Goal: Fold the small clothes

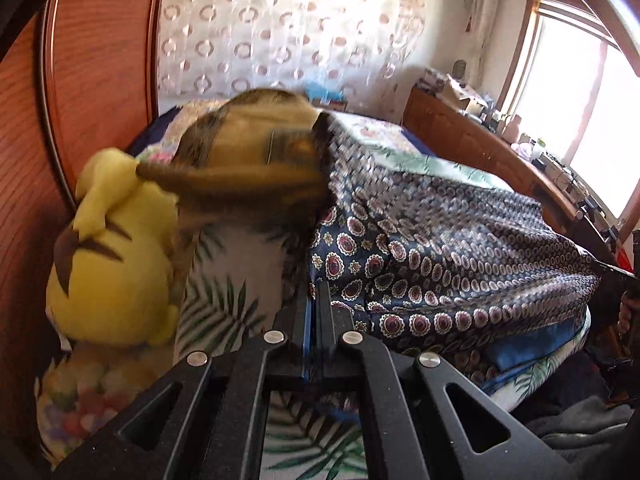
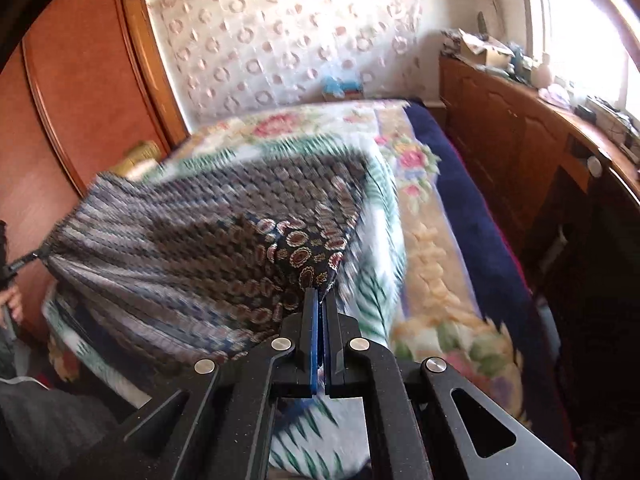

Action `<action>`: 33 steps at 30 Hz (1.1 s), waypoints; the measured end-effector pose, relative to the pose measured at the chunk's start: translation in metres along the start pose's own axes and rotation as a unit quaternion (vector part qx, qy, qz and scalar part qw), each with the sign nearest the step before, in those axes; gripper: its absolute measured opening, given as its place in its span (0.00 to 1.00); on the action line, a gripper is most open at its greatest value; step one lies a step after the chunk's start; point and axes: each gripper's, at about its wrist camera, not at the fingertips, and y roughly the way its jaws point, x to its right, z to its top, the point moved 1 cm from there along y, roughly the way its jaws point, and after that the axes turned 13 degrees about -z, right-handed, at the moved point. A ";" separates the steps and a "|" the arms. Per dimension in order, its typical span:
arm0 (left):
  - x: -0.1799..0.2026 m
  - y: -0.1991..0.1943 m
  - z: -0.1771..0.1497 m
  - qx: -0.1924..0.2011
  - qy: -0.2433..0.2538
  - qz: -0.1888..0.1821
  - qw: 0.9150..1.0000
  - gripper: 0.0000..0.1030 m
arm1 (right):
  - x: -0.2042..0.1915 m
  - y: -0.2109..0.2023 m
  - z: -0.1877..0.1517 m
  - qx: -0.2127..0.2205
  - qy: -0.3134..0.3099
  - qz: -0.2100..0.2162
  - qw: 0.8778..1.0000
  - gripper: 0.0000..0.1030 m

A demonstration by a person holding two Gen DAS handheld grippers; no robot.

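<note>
While both views smear with motion, I see my left gripper point(image 1: 316, 292) and right gripper point(image 2: 322, 296) each clamped on the patterned garment point(image 2: 180, 232), apparently stretched mid-frame above the bed point(image 2: 440, 260), beside a yellow plush point(image 1: 112, 256).

**Two wrist views, facing across the same bed**

The left wrist fisheye sits low and close over the bed point(image 1: 224, 288), looking along its left gripper point(image 1: 314, 292) toward the curtain point(image 1: 280, 32), with the yellow plush toy point(image 1: 112, 256) near on its left and the window point(image 1: 580, 112) far right. The right wrist fisheye looks along the right gripper point(image 2: 322, 294) up the bed's length toward that same curtain. Both share the patterned cloth point(image 1: 440, 248), stretched between them, and each catches the other gripper at its frame edge.
</note>
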 end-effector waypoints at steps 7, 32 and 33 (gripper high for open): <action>0.000 0.006 0.001 -0.003 -0.001 0.014 1.000 0.33 | -0.024 0.013 0.011 -0.002 -0.030 -0.035 0.999 0.32; 0.026 0.032 0.017 0.006 0.044 0.059 0.997 0.81 | -0.144 0.089 0.033 0.027 -0.094 0.031 0.995 0.65; 0.024 0.032 0.016 0.005 0.041 0.060 0.997 0.81 | -0.146 0.093 0.033 0.024 -0.096 0.031 0.995 0.65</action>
